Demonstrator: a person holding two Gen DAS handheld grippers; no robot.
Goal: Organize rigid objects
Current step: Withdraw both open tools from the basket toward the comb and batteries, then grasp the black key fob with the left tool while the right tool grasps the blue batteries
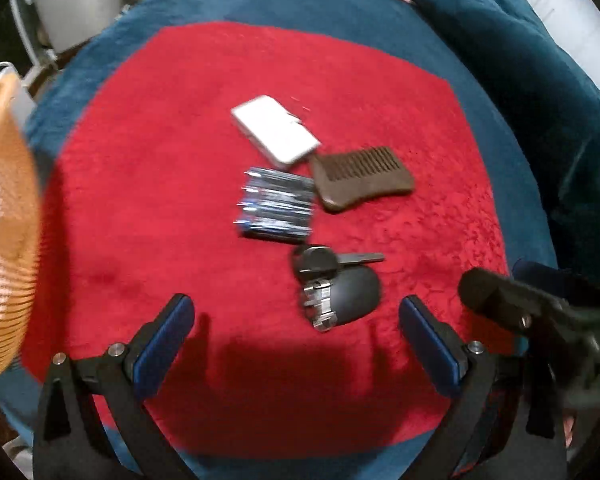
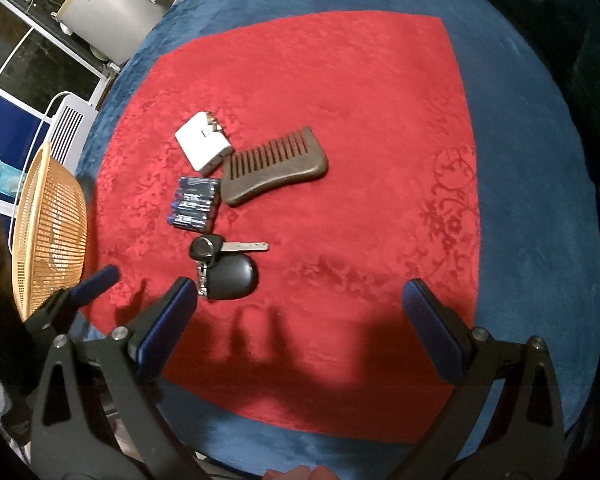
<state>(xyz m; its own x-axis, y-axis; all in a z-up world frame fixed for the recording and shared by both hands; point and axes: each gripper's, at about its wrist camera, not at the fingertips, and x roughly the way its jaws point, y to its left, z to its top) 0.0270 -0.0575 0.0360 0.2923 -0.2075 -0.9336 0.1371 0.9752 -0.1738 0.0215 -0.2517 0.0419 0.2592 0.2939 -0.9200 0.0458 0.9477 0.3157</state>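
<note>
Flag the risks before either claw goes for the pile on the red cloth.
1. The comb, white case and battery pack lie touching or nearly so; closing on one would likely shove its neighbours.
2. The car key is chained to a black fob; lifting one drags the other, and it may swing or slip.
3. The basket sits at the cloth's left edge, close beside the left claw; a sweep could knock it.
</note>
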